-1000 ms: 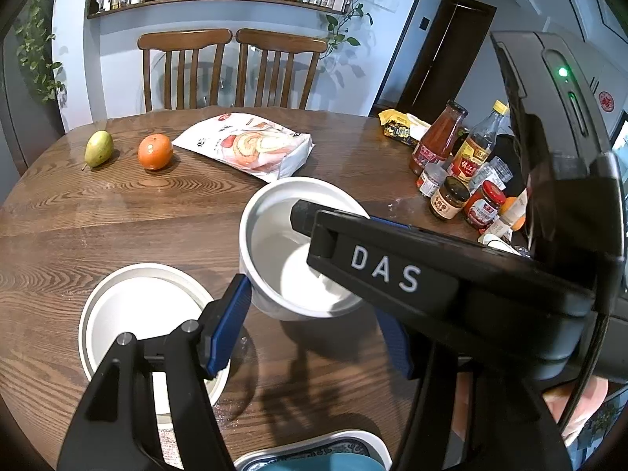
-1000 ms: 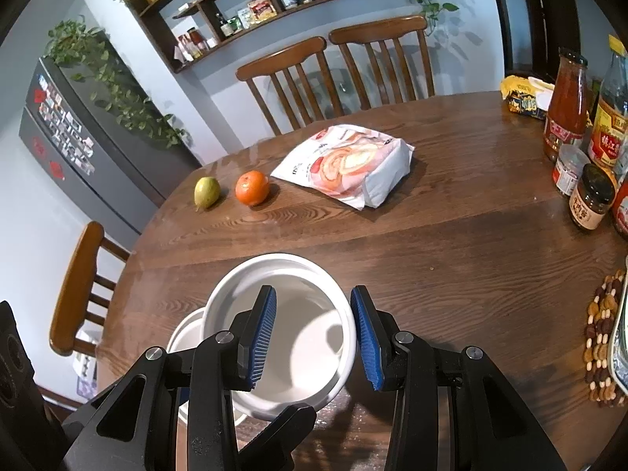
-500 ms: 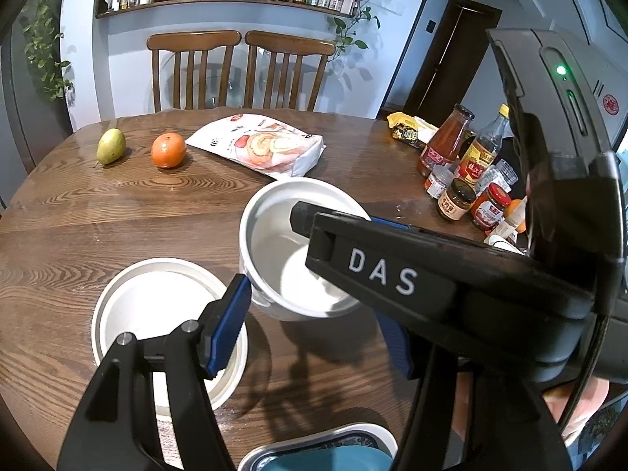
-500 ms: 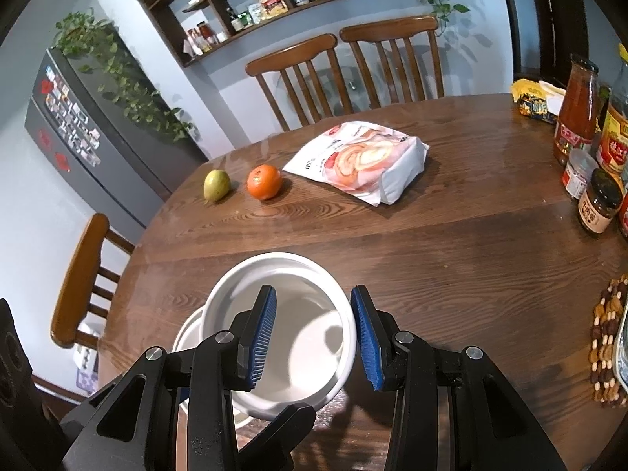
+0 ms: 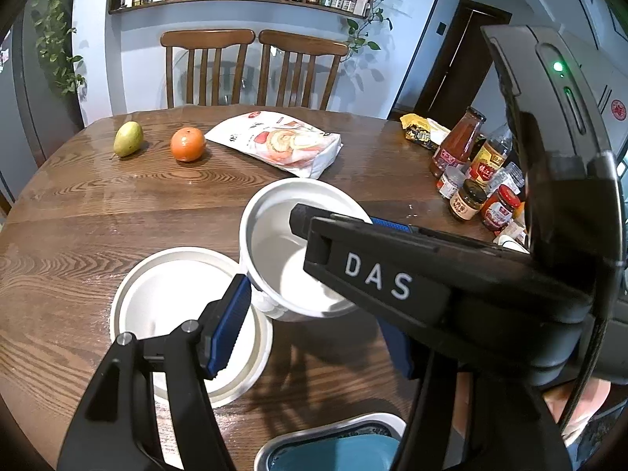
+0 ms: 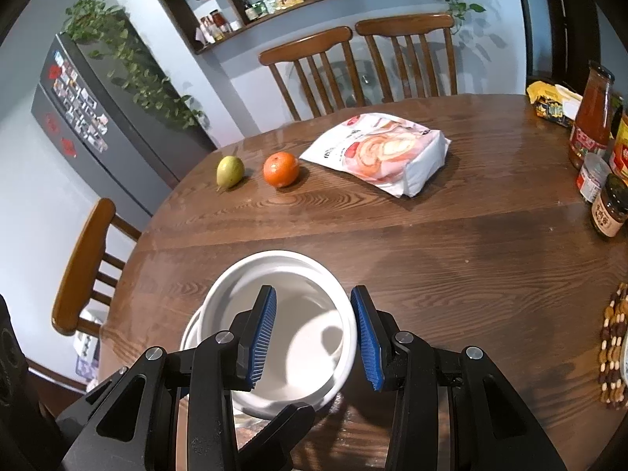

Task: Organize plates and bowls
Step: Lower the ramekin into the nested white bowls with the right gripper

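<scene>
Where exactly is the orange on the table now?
In both wrist views the orange lies at the far left of the table, between the pear and the snack bag.

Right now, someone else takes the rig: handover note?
Right gripper: shut on the rim of the white bowl, one finger inside, one outside, bowl tilted and lifted.
Left gripper: open, holding nothing.
Second white bowl sits on the table, just left of the held one.
Done: bowl picked up.
Left: probably nest it into the second bowl, then release.
</scene>
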The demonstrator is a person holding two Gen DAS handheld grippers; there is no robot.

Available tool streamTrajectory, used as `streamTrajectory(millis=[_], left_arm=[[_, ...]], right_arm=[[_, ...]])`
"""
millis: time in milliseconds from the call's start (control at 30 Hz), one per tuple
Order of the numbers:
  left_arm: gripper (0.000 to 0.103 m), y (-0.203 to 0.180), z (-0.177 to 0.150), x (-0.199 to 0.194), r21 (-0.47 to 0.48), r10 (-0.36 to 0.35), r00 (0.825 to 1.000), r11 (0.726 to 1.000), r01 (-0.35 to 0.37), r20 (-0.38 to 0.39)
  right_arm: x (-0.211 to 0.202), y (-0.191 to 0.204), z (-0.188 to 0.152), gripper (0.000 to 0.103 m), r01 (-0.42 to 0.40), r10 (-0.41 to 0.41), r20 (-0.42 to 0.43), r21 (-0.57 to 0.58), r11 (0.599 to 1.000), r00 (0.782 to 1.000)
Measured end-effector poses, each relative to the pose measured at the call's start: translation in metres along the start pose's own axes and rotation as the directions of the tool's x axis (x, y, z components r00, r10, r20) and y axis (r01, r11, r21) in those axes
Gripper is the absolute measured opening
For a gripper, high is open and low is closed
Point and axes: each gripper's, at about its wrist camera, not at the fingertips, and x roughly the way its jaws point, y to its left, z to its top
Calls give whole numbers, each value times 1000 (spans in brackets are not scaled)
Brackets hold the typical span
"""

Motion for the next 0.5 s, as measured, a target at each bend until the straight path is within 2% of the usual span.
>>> streamTrajectory(millis=[500], left_arm=[[61, 12, -6, -7, -13, 33, 999, 999, -33, 2]], right_arm=[[8, 17, -5, 43, -20, 19, -20, -28, 999, 1000]])
